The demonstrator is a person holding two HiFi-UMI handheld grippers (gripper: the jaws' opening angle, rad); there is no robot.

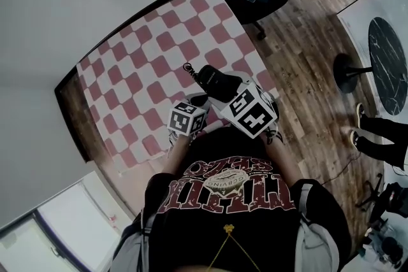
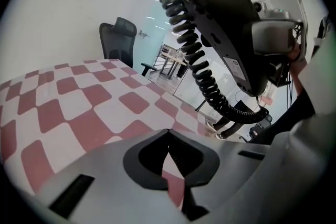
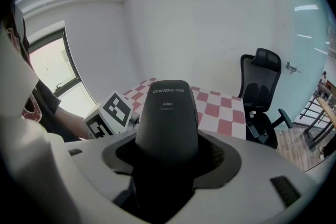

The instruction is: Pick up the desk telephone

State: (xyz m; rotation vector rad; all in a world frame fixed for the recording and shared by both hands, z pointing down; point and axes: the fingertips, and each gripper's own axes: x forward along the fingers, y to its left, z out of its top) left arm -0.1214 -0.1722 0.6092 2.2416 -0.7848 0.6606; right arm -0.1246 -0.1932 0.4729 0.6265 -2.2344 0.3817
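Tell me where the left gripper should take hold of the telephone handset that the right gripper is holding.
Probably the free, rounded end of the handset, which sticks out past the right gripper; close across its narrower sides. Come from its left, where the left gripper sits, jaws shut, so open first. Mind the coiled cord on that side.

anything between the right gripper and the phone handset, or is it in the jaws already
Nothing visible stands between them. The right gripper has its jaws shut on the black handset, held up off the checkered table. The left gripper is empty, jaws together, below the handset's coiled cord.
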